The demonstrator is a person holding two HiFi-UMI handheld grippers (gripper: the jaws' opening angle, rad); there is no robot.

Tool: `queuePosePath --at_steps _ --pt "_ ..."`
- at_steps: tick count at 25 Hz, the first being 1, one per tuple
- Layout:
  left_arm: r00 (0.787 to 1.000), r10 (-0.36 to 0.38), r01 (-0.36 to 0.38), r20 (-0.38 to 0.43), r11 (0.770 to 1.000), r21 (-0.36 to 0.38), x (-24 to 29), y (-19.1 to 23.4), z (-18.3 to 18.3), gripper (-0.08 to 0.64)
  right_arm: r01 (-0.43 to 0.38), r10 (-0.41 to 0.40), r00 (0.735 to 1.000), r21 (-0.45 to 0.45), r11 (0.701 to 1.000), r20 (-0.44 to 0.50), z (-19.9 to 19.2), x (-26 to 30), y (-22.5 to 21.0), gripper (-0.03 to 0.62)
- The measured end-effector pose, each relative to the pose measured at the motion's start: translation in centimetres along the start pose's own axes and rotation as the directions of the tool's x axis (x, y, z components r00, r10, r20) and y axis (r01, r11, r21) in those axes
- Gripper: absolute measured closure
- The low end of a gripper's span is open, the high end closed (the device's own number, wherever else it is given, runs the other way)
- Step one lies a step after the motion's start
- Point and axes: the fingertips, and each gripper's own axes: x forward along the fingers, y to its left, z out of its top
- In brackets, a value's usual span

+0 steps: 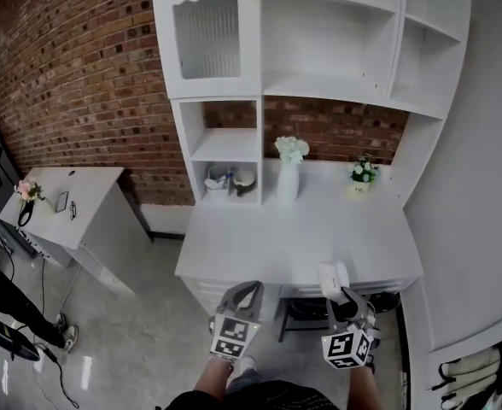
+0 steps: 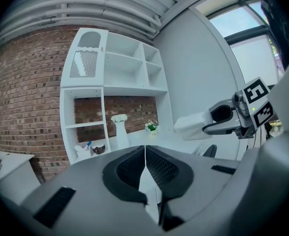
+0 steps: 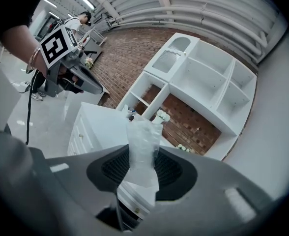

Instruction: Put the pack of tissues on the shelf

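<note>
The pack of tissues (image 1: 331, 273) is a white, plastic-wrapped block held in my right gripper (image 1: 338, 287), in front of the white desk's (image 1: 259, 246) near edge. In the right gripper view the pack (image 3: 142, 146) stands up between the two dark pads, pointing at the white shelf unit (image 3: 203, 82). My left gripper (image 1: 248, 287) hovers beside it on the left, jaws shut with nothing between them (image 2: 145, 149). From the left gripper view the held pack (image 2: 193, 125) shows at the right. The open shelves (image 1: 328, 88) rise above the desk.
On the desk stand a white vase with flowers (image 1: 289, 178) and a small potted plant (image 1: 363, 176). A low cubby holds small items (image 1: 230, 179). A dark chair (image 1: 306, 310) sits under the desk. At the left are another white table (image 1: 80, 186) and a person (image 1: 3, 297).
</note>
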Motion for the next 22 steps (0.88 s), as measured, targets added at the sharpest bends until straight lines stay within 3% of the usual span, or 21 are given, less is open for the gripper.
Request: queuePosePath --at_steps 22 --pt "1.000 -0.024 0.024 -0.009 0.999 0.029 5.4 11.6 -0.4 0.548 0.022 -0.023 1.000 0.014 1.000 0.013 7.2 12.0 1.3 0.451"
